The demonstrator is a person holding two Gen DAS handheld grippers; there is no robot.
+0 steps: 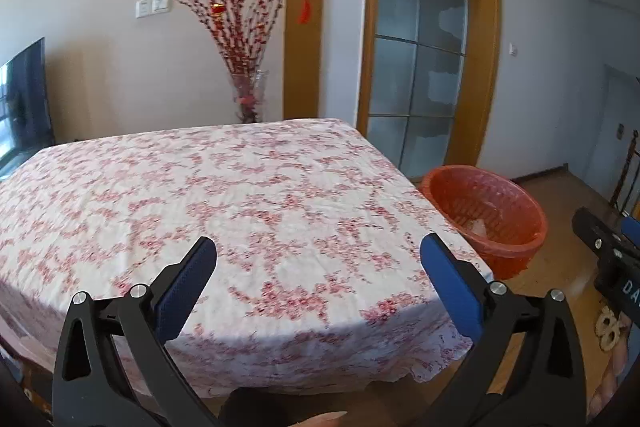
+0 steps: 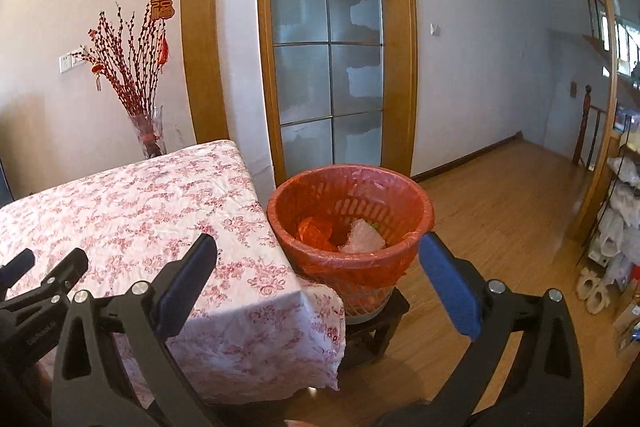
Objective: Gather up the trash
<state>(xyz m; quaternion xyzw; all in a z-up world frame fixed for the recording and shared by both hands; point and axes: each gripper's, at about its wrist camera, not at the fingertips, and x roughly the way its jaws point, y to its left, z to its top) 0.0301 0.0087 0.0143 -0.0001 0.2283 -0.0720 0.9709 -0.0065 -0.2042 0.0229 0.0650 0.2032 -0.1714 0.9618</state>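
Note:
An orange-red plastic bin [image 2: 352,215] with a red liner stands on a dark stool [image 2: 376,327] beside the table's right corner; it also shows in the left wrist view [image 1: 484,215]. Inside lie crumpled white paper [image 2: 362,237] and orange wrapping [image 2: 314,229]. My left gripper [image 1: 318,251] is open and empty above the near part of the floral tablecloth [image 1: 224,195]. My right gripper [image 2: 318,251] is open and empty, held in front of the bin and the table corner [image 2: 296,291]. No loose trash shows on the tablecloth.
A glass vase of red branches [image 1: 248,95] stands behind the table by the wall. A frosted glass door [image 2: 326,43] is behind the bin. A TV [image 1: 24,99] is at far left. Wooden floor [image 2: 500,195] extends right; slippers [image 2: 592,291] and shelves lie at the right edge.

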